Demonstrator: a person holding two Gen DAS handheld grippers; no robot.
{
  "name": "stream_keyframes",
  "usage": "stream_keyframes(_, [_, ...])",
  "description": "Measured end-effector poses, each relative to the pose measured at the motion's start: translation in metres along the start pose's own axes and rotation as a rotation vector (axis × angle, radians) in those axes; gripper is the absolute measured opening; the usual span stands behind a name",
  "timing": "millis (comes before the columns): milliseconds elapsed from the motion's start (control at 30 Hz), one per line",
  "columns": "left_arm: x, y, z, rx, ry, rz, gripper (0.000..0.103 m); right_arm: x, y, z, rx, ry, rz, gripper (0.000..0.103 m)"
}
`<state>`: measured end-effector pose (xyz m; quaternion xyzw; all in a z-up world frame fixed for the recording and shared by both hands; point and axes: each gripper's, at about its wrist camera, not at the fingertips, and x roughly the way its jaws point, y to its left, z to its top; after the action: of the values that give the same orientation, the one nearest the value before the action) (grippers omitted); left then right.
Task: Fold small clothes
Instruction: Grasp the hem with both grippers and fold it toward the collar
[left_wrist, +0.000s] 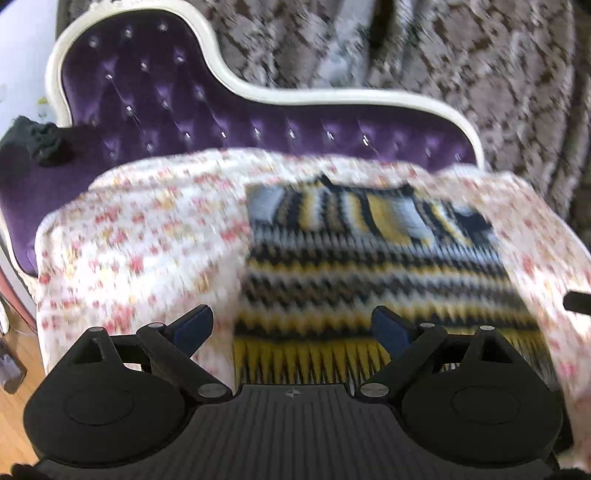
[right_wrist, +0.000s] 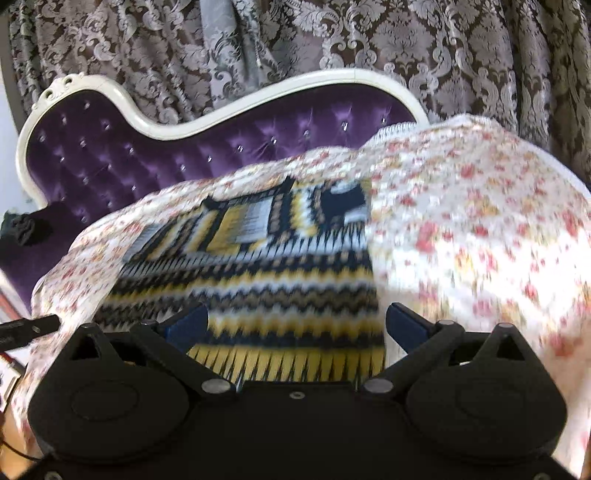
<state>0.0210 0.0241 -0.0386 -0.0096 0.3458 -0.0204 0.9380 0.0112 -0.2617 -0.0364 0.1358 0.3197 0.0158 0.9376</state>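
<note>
Zigzag-striped knit sweater (left_wrist: 369, 266); yellow, navy, white; sleeves folded in; flat.

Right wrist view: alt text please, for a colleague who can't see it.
The open right gripper hovers over a zigzag-striped knitted garment lying on a floral cover. Behind are a purple tufted sofa and patterned curtains.

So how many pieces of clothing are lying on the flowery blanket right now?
1: a zigzag-striped yellow, black and white knit sweater, spread flat on the floral blanket ahead of both open grippers. A crumpled dark cloth sits apart on the purple sofa. More may be hidden.
</note>
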Motion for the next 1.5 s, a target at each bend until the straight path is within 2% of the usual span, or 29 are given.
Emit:
stream_keyframes(100, [-0.009, -0.005, -0.021, 0.027, 0.005, 0.017, 0.093, -0.011, 0.003, -0.020, 0.006, 0.033, 0.011, 0.102])
stream_keyframes(333, [-0.022, -0.007, -0.062, 0.044, 0.055, 0.003, 0.093, -0.026, 0.004, -0.062, 0.043, 0.102, 0.009, 0.102])
stream_keyframes(467, [-0.023, -0.008, -0.078, 0.047, 0.080, -0.014, 0.093, -0.031, 0.013, -0.074, -0.012, 0.104, -0.021, 0.102])
stream_keyframes(567, [-0.021, -0.008, -0.086, 0.054, 0.098, -0.022, 0.093, -0.031, 0.013, -0.080, 0.007, 0.111, -0.017, 0.102])
stream_keyframes(667, [-0.018, -0.006, -0.092, 0.054, 0.121, -0.036, 0.093, -0.032, 0.014, -0.082, 0.021, 0.131, -0.005, 0.102])
stream_keyframes(833, [-0.019, -0.008, -0.098, 0.099, 0.110, -0.043, 0.093, -0.029, 0.015, -0.086, 0.037, 0.153, 0.005, 0.102])
stream_keyframes(1033, [-0.009, -0.013, -0.095, 0.128, 0.111, -0.053, 0.094, -0.016, 0.008, -0.085, 0.121, 0.174, 0.067, 0.102])
stream_keyframes(1367, [0.006, -0.018, -0.088, 0.165, 0.136, -0.127, 0.094, -0.006, 0.003, -0.086, 0.170, 0.164, 0.137, 0.102])
stream_keyframes(1433, [0.005, -0.019, -0.089, 0.176, 0.138, -0.134, 0.093, -0.008, 0.002, -0.087, 0.164, 0.158, 0.144, 0.101])
stream_keyframes(1500, [0.003, -0.019, -0.090, 0.177, 0.138, -0.143, 0.093, -0.010, 0.002, -0.088, 0.159, 0.158, 0.134, 0.090])
